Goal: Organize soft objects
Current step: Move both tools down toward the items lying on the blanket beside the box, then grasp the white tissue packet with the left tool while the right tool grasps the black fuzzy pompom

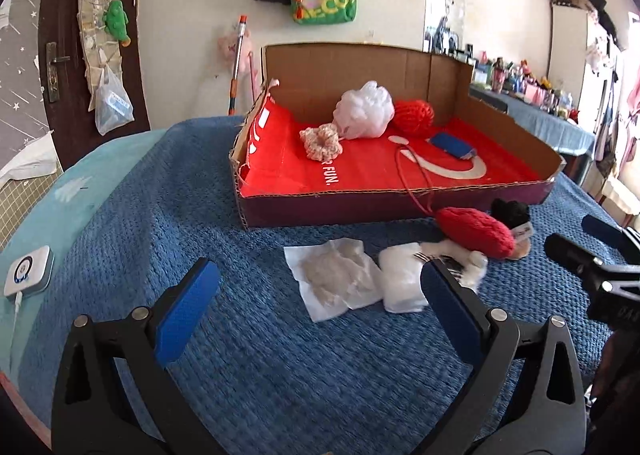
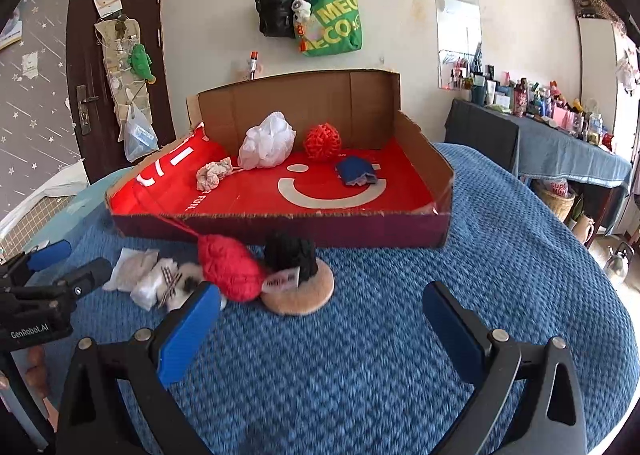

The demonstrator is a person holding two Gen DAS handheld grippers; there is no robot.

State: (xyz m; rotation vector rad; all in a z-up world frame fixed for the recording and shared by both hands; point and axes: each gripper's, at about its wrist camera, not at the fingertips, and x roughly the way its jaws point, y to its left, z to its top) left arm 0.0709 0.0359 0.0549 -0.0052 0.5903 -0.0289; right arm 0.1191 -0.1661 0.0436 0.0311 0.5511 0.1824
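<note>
Foreground, left wrist view: left gripper, blue-padded jaws spread wide and holding nothing, over the blue knitted bedspread. Between the fingertips, lower centre of frame: flat white packet of pale fibre, and touching its right edge a white wadding bundle.

Foreground, right wrist view: right gripper, jaws likewise spread wide, empty. Just beyond its left finger, centre of frame: red knitted pouch with a red cord running up over the front wall of the box; beside it a black knitted item resting on a round tan pad. A white tag lies between pouch and pad.

Container: shallow cardboard box, open top, tall back wall, lined with a red printed sheet, centre of frame in both views. Contents:
- white mesh bath pouf, rear centre-left;
- red woven ball, rear centre, just right of the pouf;
- pink-and-white crocheted scrunchie, in front of the pouf to its left;
- blue folded cloth item, right of centre, apart from the rest.

Upper frame, wall: green tote bag and black bag hanging side by side.
</note>
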